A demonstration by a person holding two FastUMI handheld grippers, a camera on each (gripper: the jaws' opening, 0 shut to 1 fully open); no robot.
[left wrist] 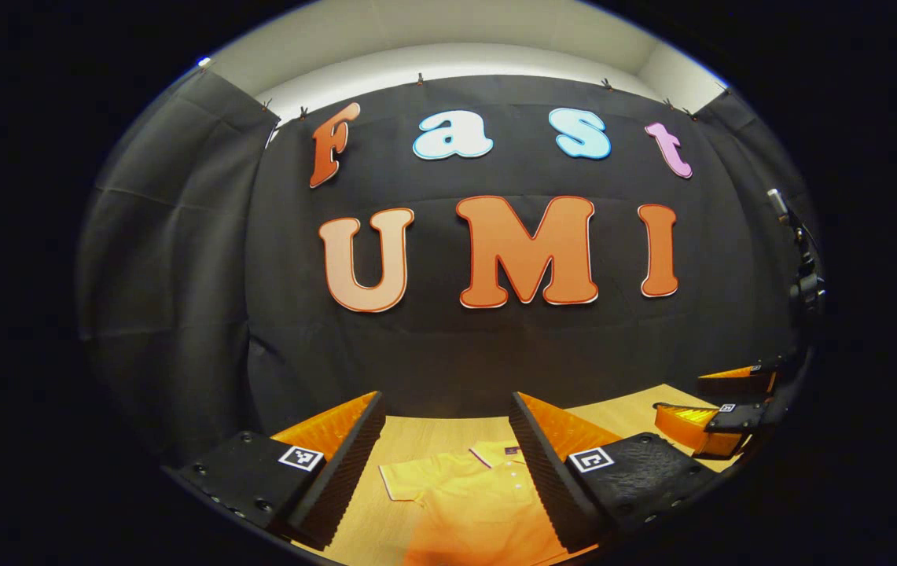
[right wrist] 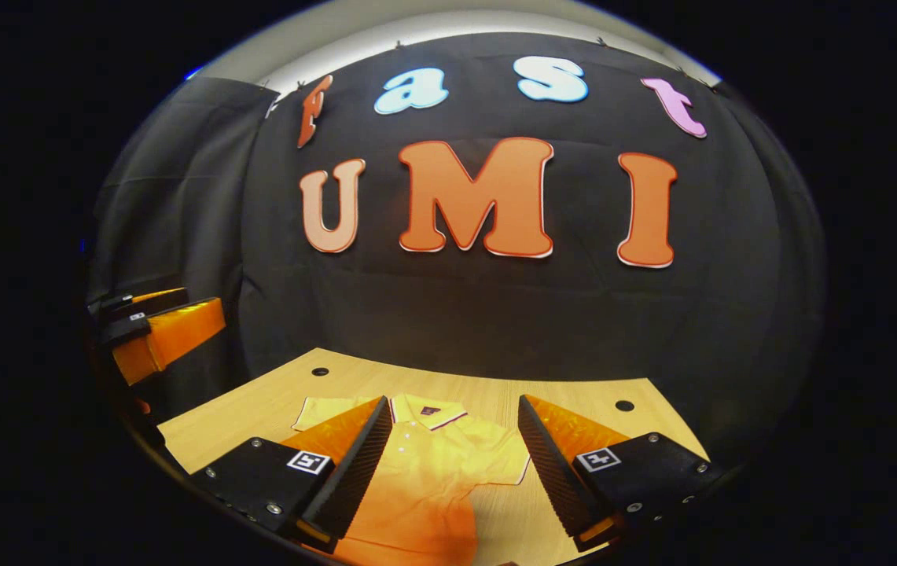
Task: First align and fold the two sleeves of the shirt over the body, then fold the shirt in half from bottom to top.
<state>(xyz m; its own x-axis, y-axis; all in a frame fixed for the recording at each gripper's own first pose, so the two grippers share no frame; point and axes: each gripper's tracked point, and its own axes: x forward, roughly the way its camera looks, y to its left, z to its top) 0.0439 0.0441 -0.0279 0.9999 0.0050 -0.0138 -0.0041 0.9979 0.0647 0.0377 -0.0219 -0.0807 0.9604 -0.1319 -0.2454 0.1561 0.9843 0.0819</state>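
Two fingers of the left gripper (left wrist: pixel 444 464) rise from the bottom of the left gripper view, spread wide with nothing between them. In the gap, low in the frame, a yellow polo shirt (left wrist: pixel 479 503) lies flat on the wooden table (left wrist: pixel 432 432), collar toward the black cloth wall (left wrist: pixel 181 275) — one short sleeve reaches out to the left. At the right edge, the right gripper (left wrist: pixel 719 409) hangs above the table, its fingers apart.

In the right gripper view, that gripper's own fingers (right wrist: pixel 550 464) stand wide at the bottom, holding nothing. The shirt (right wrist: pixel 432 472) shows between them, bottom centre, both sleeves still spread on the table (right wrist: pixel 574 401) — unfolded. At the left edge of the frame the left gripper (right wrist: pixel 157 330) hovers above the table's corner, jaws parted.
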